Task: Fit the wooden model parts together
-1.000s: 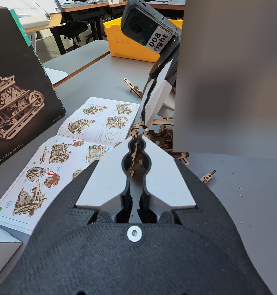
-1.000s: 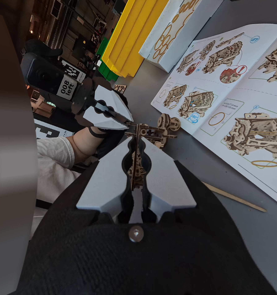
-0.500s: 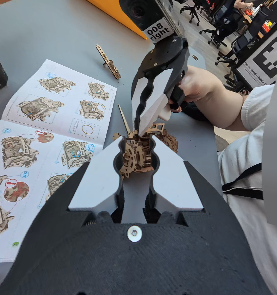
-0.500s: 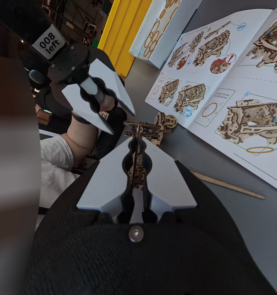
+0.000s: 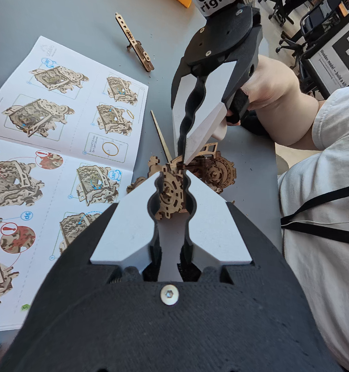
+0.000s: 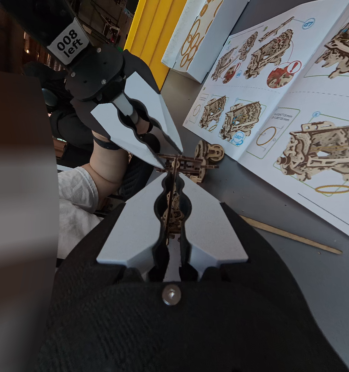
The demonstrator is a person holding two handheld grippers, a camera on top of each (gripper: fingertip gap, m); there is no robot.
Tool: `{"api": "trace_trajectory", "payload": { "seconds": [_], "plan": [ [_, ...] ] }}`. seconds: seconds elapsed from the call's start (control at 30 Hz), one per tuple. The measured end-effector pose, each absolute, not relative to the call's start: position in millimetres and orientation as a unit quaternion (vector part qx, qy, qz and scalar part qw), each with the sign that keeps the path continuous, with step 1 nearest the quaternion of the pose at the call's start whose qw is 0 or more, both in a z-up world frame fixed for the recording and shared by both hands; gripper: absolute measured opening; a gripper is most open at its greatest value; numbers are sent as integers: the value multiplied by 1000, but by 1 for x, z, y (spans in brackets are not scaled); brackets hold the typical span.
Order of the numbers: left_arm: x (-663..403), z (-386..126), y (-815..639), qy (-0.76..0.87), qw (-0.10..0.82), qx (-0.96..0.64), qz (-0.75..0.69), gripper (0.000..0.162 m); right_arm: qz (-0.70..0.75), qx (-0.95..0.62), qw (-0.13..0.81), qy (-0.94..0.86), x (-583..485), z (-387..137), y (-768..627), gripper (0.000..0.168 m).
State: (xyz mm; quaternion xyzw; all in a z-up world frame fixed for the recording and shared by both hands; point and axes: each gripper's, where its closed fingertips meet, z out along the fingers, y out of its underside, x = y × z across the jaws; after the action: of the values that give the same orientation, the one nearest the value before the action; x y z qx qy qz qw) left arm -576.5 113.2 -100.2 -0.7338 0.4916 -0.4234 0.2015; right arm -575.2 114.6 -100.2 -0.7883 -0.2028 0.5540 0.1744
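Grey table (image 5: 254, 181), right gripper (image 6: 172, 174) fingers pinching wooden model (image 6: 186, 164), left gripper (image 5: 170, 174) fingers parted around it

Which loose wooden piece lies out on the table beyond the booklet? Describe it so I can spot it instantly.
Start from the open instruction booklet on the grey table. Just past its far right corner lies a narrow wooden strip, alone on bare tabletop. Unlike the plain thin stick nearer the wooden model, it is perforated with small holes and has notched fittings.
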Motion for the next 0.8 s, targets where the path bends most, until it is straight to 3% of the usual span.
{"api": "trace_trajectory", "payload": {
  "seconds": [0.2, 0.8],
  "plan": [
    [-573, -101, 114, 464, 180, -738, -456, 14, 552, -789, 176, -204, -575, -100, 114, 2],
    [-579, -90, 116, 446, 271, -745, -416, 5, 549, -787, 181, -217, -581, -98, 109, 2]
  ]
}}
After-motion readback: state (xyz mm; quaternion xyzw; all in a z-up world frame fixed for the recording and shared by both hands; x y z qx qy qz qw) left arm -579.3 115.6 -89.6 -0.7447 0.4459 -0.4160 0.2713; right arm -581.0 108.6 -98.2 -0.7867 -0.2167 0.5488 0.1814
